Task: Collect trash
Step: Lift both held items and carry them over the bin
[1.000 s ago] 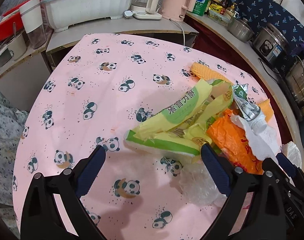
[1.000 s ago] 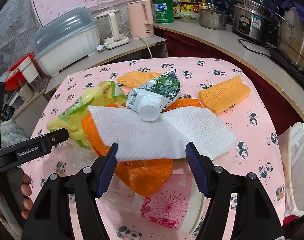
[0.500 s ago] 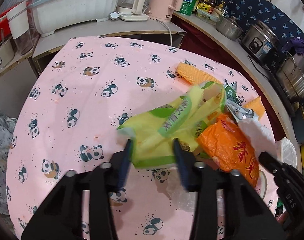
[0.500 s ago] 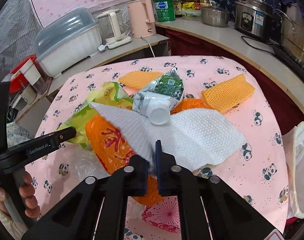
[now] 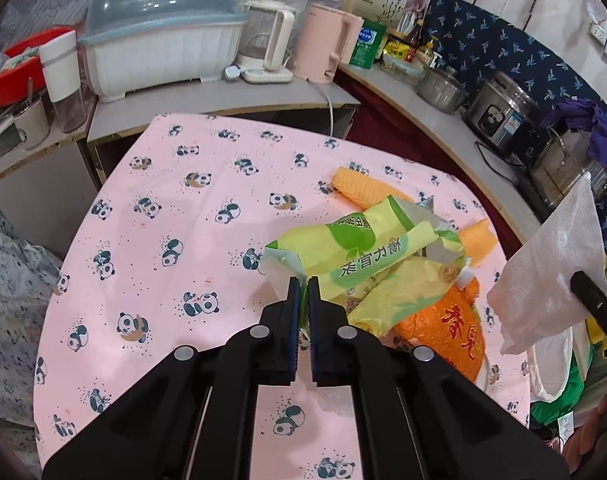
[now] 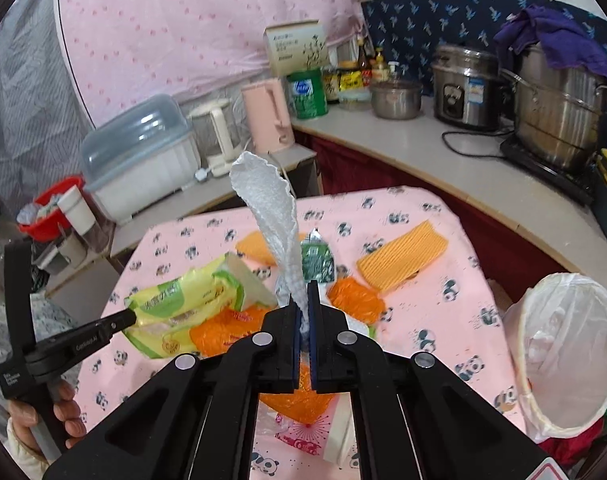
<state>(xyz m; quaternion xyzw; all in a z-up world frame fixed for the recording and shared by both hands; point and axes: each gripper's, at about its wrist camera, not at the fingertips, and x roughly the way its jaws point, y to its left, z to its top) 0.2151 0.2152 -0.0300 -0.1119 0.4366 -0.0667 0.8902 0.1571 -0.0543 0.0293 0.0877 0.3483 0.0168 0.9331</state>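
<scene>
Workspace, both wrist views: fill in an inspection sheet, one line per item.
Surface: pink panda tablecloth covers the table.
Job's things: yellow-green wrapper and white paper towel are lifted; orange plastic bag, green foil pouch and two orange mesh pads lie on the cloth; lined trash bin stands beside the table.
Clutter: nothing seen.
Grippers: left gripper shut on the wrapper; right gripper shut on the towel.
Cables: kettle cord; cooker cord.
Surroundings: pink kettle, dish-rack box, rice cooker.
</scene>
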